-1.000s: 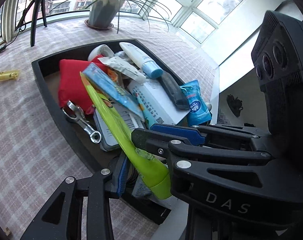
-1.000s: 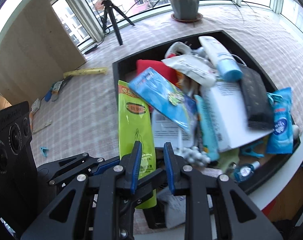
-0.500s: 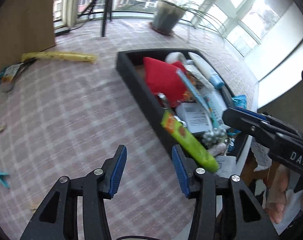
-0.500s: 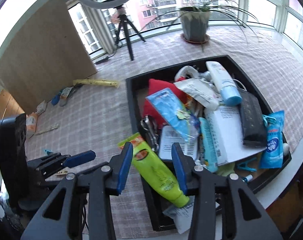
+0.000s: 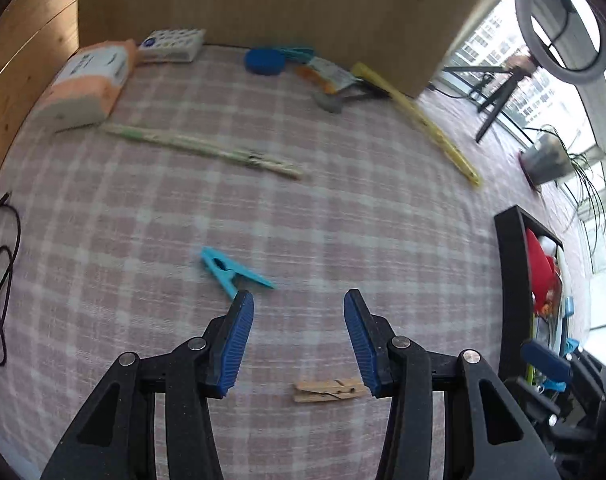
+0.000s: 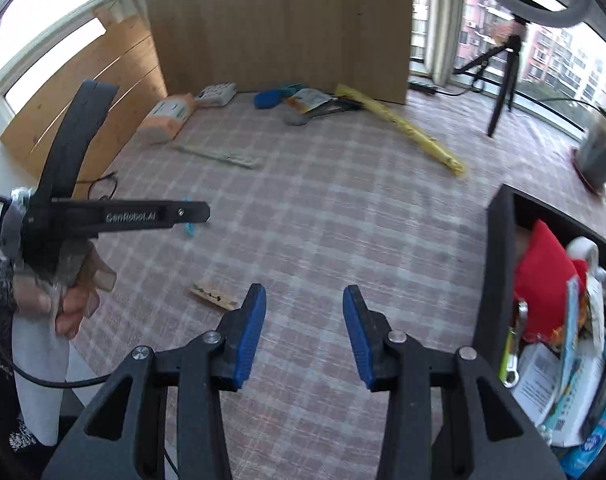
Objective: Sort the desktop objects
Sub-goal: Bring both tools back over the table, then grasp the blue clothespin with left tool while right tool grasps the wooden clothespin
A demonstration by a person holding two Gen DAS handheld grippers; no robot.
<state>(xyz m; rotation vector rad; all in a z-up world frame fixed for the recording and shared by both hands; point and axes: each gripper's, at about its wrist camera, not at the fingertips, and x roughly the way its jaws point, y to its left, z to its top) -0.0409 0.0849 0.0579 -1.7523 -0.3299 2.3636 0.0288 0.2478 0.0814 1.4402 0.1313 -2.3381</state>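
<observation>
My left gripper (image 5: pixel 299 344) is open and empty above the checked tablecloth. A wooden clothespin (image 5: pixel 330 389) lies between its fingers, low in the left wrist view. A blue clothespin (image 5: pixel 233 273) lies just beyond the left fingertip. My right gripper (image 6: pixel 304 336) is open and empty, with the wooden clothespin (image 6: pixel 214 298) to its left. The black tray (image 6: pixel 495 280) full of sorted items stands at the right; it also shows in the left wrist view (image 5: pixel 513 280).
Loose items lie at the back by the wooden board: a tissue pack (image 5: pixel 85 82), a pill box (image 5: pixel 171 44), a blue lid (image 5: pixel 264 61), a snack packet (image 5: pixel 329 74), a long yellow packet (image 5: pixel 419 118) and wrapped chopsticks (image 5: pixel 203 150). A black cable (image 5: pixel 1 280) lies at left.
Both grippers have swung left, away from the tray, to the open tablecloth. The green tube lies in the tray; both grippers are open and empty.
</observation>
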